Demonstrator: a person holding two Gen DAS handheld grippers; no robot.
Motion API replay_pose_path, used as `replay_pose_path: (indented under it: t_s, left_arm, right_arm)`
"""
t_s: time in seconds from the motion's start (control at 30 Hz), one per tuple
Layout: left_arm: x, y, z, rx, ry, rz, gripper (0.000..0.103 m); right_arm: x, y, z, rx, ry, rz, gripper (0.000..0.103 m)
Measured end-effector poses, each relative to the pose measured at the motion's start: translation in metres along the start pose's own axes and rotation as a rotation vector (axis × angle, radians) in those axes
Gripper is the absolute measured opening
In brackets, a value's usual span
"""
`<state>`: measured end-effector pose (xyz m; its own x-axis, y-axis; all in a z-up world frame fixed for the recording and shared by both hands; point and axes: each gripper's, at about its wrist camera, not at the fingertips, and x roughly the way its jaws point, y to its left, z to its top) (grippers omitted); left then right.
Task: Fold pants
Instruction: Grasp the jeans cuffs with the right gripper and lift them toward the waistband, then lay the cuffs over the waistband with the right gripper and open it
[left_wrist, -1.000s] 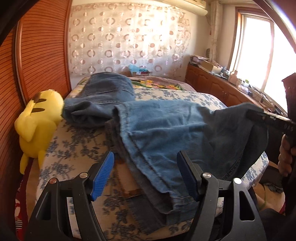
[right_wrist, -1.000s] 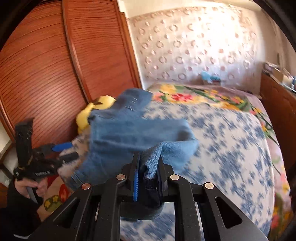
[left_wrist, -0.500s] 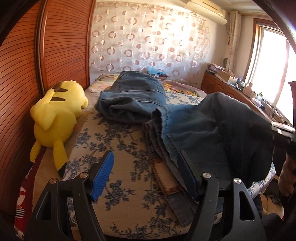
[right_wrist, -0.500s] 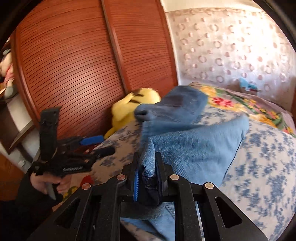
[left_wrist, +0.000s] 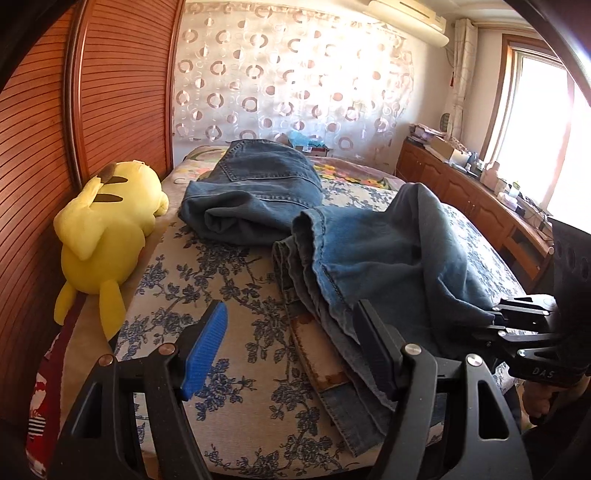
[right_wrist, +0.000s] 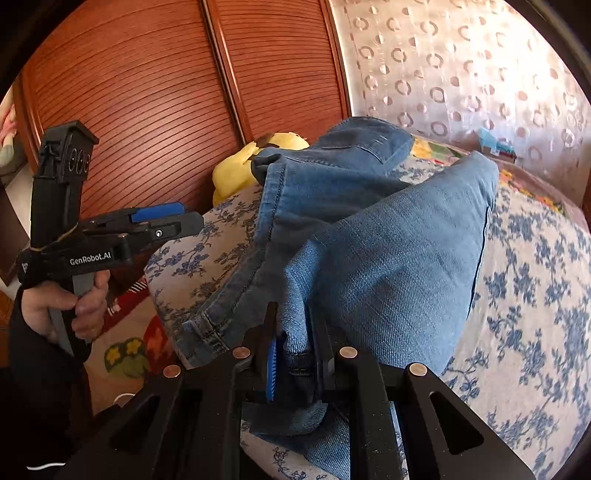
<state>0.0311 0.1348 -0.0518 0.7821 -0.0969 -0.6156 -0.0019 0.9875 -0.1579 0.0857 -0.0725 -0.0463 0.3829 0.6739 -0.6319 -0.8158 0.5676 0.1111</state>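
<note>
Since a second ago, the raised denim has come down toward the bed's near edge. These jeans (left_wrist: 369, 254) lie across the floral bedspread (left_wrist: 207, 280), waist end bunched at twelve o'clock, one fold pinched in the right gripper (right_wrist: 295, 354), apparently to draw a layer over. At nine o'clock the left gripper (left_wrist: 291, 347) hangs with jaws apart, holding nothing. Bare spread at eight o'clock offers room; the yellow plush toy (left_wrist: 107, 229) crowds ten o'clock.
</note>
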Motion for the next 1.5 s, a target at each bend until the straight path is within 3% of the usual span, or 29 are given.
replay_pose_path:
  t_s: [0.33, 0.5, 0.63, 0.77, 0.9, 1.0, 1.2, 1.4, 1.5]
  left_arm:
    - [-0.004, 0.003, 0.006, -0.015, -0.017, 0.022, 0.071]
    - [-0.009, 0.013, 0.012, -0.028, -0.035, 0.030, 0.071]
    - [-0.008, 0.012, 0.013, -0.021, -0.036, 0.028, 0.071]
    - [-0.004, 0.009, 0.014, -0.011, -0.031, 0.024, 0.071]
    - [-0.001, 0.006, 0.013, -0.007, -0.022, 0.018, 0.071]
    - [-0.001, 0.005, 0.012, -0.004, -0.019, 0.018, 0.071]
    - [0.000, 0.006, 0.012, -0.003, -0.018, 0.019, 0.071]
    - [0.002, 0.003, 0.011, 0.001, -0.011, 0.016, 0.071]
    - [0.003, -0.002, 0.011, 0.007, -0.009, 0.011, 0.071]
  right_arm:
    - [-0.029, 0.032, 0.017, -0.021, -0.063, 0.068, 0.015]
    - [-0.014, 0.061, 0.010, -0.081, 0.008, 0.148, 0.015]
    - [0.011, 0.074, -0.007, -0.114, 0.115, 0.197, 0.015]
    - [0.017, 0.073, -0.012, -0.097, 0.124, 0.196, 0.015]
    - [0.006, 0.071, -0.011, -0.093, 0.097, 0.157, 0.020]
    - [-0.005, 0.076, -0.010, -0.104, 0.076, 0.110, 0.034]
    - [-0.037, 0.084, -0.007, -0.110, 0.001, 0.053, 0.043]
    - [-0.075, 0.075, -0.012, -0.090, -0.079, -0.052, 0.045]
    - [-0.073, 0.073, -0.015, -0.084, -0.096, -0.127, 0.045]
